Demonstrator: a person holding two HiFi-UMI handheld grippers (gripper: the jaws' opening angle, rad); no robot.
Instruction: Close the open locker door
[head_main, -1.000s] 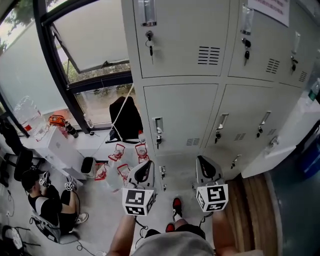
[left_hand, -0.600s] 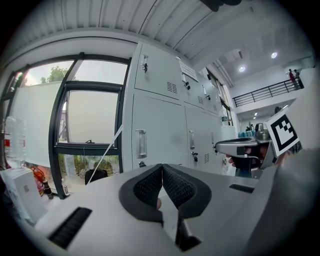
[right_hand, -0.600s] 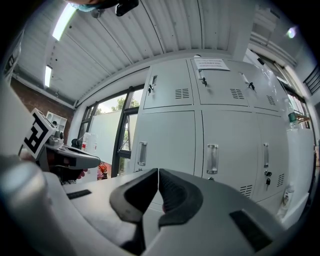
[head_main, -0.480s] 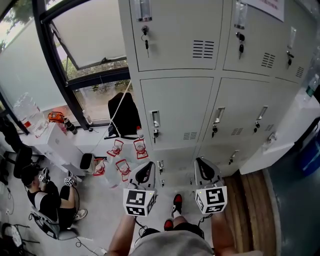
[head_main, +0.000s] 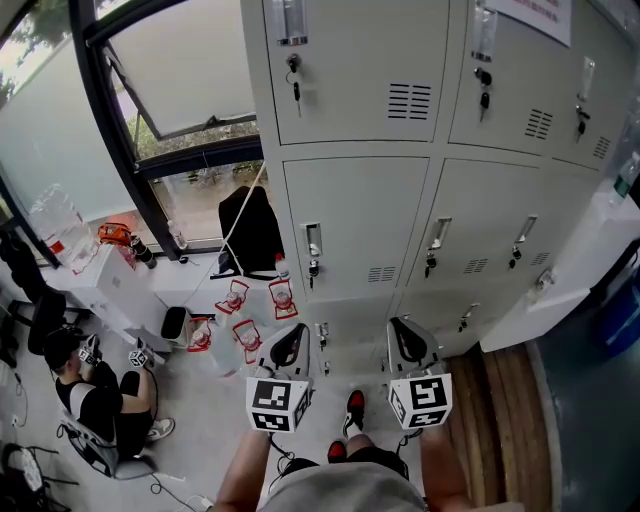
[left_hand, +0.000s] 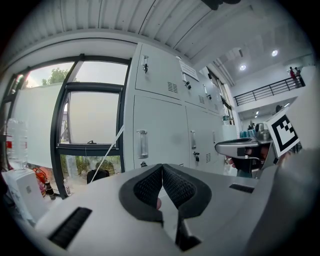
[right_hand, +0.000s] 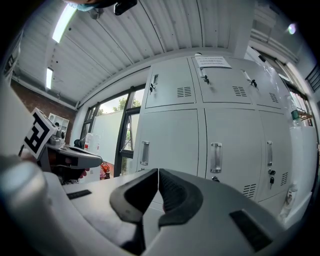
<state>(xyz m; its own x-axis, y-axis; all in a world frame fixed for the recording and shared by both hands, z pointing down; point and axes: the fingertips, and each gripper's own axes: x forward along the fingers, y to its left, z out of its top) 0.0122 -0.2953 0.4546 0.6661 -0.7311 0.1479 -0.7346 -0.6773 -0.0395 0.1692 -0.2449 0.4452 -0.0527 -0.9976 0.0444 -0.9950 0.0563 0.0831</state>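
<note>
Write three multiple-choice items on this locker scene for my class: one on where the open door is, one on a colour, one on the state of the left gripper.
1. In the head view, the open locker door stands:
A) at the far left, by the window
B) at the right end of the lockers
C) in the middle of the top row

2. The lockers are:
A) light grey
B) blue
C) red

3. The left gripper is:
A) wide open
B) shut on a key
C) shut and empty

Answers:
1. B, the door swings out at the right edge.
2. A, every closed door is pale grey.
3. C, its jaws meet with nothing between them.
</note>
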